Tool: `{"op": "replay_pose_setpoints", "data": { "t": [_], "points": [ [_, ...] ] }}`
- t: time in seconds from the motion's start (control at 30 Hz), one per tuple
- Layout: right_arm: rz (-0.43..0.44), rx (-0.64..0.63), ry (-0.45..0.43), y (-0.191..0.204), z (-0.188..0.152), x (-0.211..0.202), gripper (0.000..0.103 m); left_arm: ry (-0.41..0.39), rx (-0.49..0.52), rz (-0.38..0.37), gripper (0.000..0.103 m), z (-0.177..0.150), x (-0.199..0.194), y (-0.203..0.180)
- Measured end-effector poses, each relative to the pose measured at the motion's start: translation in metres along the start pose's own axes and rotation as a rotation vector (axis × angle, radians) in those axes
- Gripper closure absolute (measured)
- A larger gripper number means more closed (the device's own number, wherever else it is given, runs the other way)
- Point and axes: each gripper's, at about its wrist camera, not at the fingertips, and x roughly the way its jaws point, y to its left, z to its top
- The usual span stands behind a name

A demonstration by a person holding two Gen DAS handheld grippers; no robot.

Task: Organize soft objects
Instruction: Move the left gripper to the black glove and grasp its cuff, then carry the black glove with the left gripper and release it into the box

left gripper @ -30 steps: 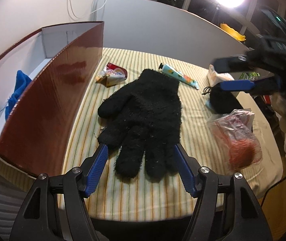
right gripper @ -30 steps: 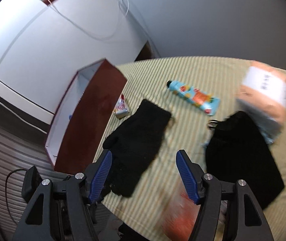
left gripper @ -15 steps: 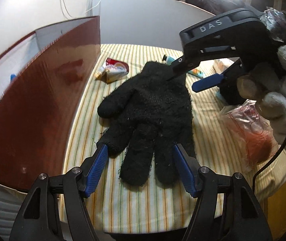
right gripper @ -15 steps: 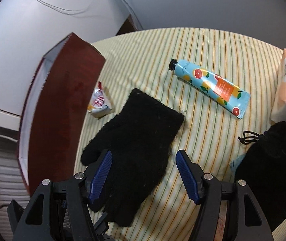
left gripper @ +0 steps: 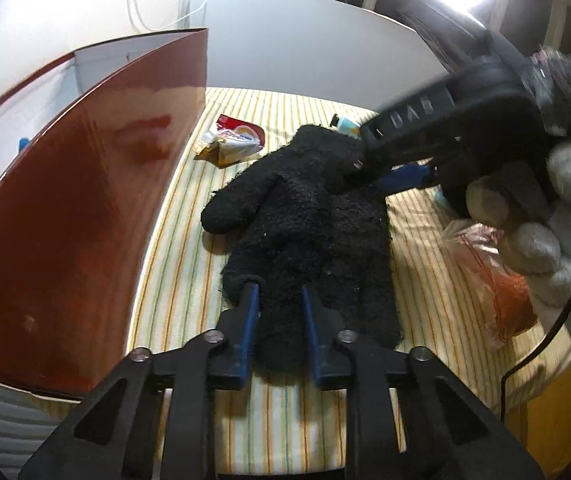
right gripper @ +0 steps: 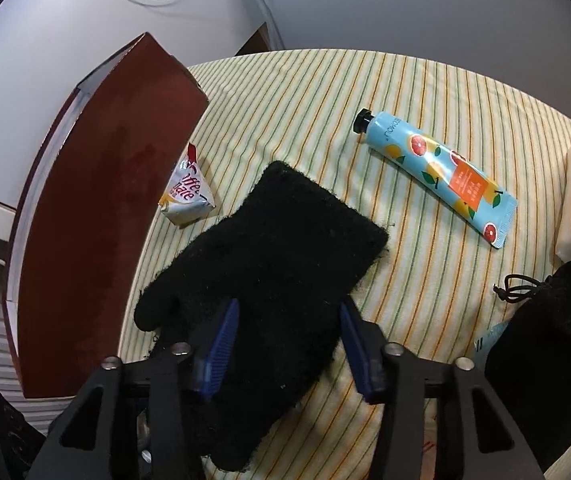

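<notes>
**A:** Two grippers are set on one thing, the fuzzy black knitted glove (left gripper: 309, 224) lying flat on the striped yellow tablecloth (right gripper: 425, 280) beside the tall red-brown cardboard box (left gripper: 85, 208). How is each one placed?

**B:** The left gripper (left gripper: 277, 304) is seen closing, its blue pads pinched on the glove's finger end. The right gripper (right gripper: 289, 320) is also closing, astride the palm, with the fabric bunched between the pads but not yet clearly squeezed.

**A:** What could be spoiled from here?

**B:** Only a tuft of loose pile may be caught on the left, so the glove could slide out once it is lifted. If the two grips are pulled unevenly, the knit would likely be stretched or dragged over the crumpled snack sachet (right gripper: 187, 196) just beside the thumb. The tablecloth could also be nipped along with the wool.

**A:** And the containers?

**B:** Inside the box, white walls and a small scrap of blue (left gripper: 23, 144) are glimpsed; little else can be made out. A black drawstring pouch (right gripper: 545, 344) is seen at the right, its contents hidden. A clear plastic bag with something orange inside (left gripper: 501, 280) is lying near the table's edge.
</notes>
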Motion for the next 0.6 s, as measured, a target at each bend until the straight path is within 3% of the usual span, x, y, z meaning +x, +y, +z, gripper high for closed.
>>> {"op": "replay_pose_setpoints", "data": {
  "t": [0.1, 0.2, 0.6],
  "points": [
    [-0.003, 0.005, -0.013, -0.002, -0.002, 0.000, 0.085, -0.007, -0.023, -0.010, 0.093, 0.000, 0.000, 0.003],
    [0.009, 0.008, -0.026, -0.007, -0.007, -0.006, 0.093, -0.014, -0.036, -0.016, 0.093, -0.001, -0.001, 0.002],
    [0.056, -0.015, -0.103, -0.008, -0.015, -0.035, 0.097, -0.065, -0.039, -0.043, 0.094, 0.005, -0.021, -0.004]
  ]
}}
